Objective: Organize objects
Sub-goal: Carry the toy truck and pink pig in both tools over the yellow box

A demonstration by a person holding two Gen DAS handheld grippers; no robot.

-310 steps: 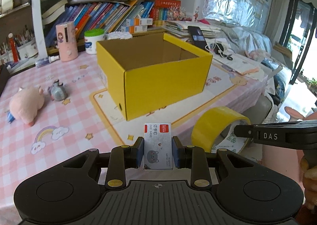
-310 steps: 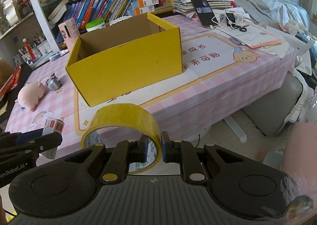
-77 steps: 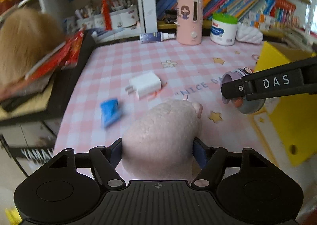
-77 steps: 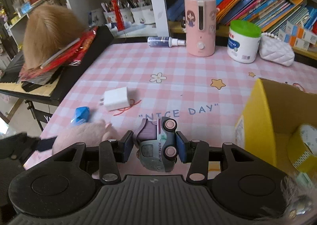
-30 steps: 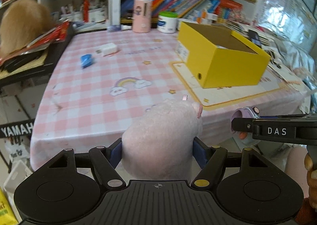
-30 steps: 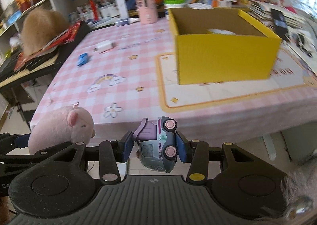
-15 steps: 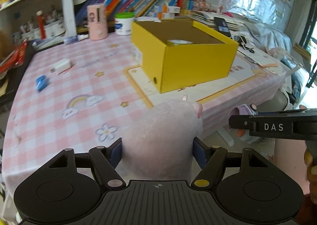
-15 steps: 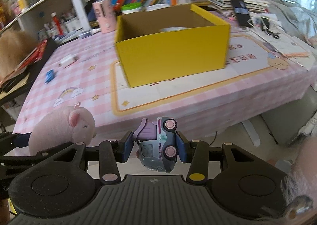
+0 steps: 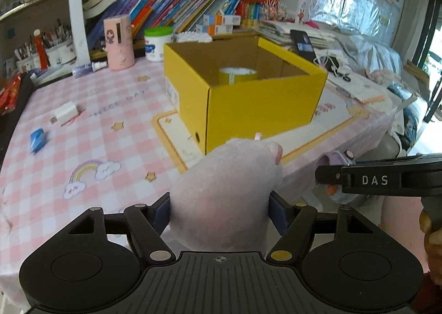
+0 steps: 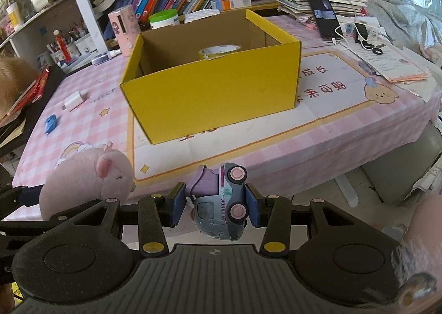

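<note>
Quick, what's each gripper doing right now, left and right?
Left gripper: closed on the pink plush pig toy.
Right gripper: closed on the small grey and purple toy truck.

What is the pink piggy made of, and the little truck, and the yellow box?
Pink piggy: soft plush, fuzzy surface.
Little truck: likely hard plastic, smooth and slightly shiny.
Yellow box: cardboard, matte yellow outside, plain brown inside.

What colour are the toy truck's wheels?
Pink, on the toy truck; clearest in the right wrist view.
</note>
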